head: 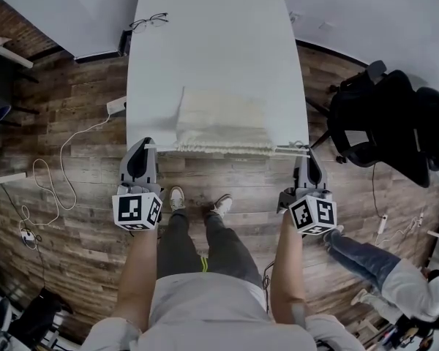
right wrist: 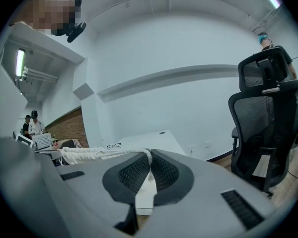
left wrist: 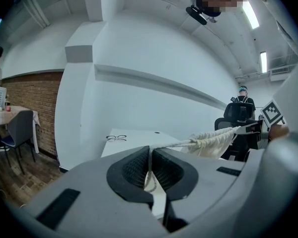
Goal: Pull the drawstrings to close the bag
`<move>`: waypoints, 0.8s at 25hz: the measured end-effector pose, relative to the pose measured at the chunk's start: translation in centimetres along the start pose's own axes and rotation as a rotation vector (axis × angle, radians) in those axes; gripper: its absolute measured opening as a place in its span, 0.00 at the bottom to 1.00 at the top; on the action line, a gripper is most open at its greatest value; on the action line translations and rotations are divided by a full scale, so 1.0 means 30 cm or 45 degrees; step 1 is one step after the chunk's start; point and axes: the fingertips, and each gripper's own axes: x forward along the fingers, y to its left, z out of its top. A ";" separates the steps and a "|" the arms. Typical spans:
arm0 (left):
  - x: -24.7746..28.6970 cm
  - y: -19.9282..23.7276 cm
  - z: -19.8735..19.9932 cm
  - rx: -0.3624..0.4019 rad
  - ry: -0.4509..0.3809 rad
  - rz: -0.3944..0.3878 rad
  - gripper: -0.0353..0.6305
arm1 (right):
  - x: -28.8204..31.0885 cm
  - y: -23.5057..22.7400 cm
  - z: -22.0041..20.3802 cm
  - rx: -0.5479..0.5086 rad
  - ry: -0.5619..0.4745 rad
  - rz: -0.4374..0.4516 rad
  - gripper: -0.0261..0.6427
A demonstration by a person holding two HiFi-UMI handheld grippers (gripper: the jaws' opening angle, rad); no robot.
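On the white table (head: 205,35), at its near edge, lies the cream cloth bag (head: 223,119), its puckered mouth running left to right. The left gripper (head: 148,148) and right gripper (head: 307,152) flank it about equally, jaws pinched on the drawstrings (left wrist: 175,144) (both cords taut). Closing it likely means pulling outward along that axis.

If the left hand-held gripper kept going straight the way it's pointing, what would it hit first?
Probably the table top, near its left edge: it lies just ahead of the left hand-held gripper, which is shut on a drawstring. The glasses lie farther back on it; depth is unclear.
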 end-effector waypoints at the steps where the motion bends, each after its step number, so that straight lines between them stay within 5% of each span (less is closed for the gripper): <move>1: -0.001 0.001 0.007 0.007 -0.003 0.002 0.08 | 0.001 0.000 0.008 -0.011 -0.003 0.000 0.09; 7: -0.016 0.000 0.060 0.076 -0.031 -0.005 0.08 | -0.007 -0.002 0.043 -0.042 -0.019 0.000 0.09; 20: -0.043 0.026 0.129 0.001 -0.075 0.003 0.08 | -0.054 -0.017 0.122 -0.032 -0.055 -0.021 0.09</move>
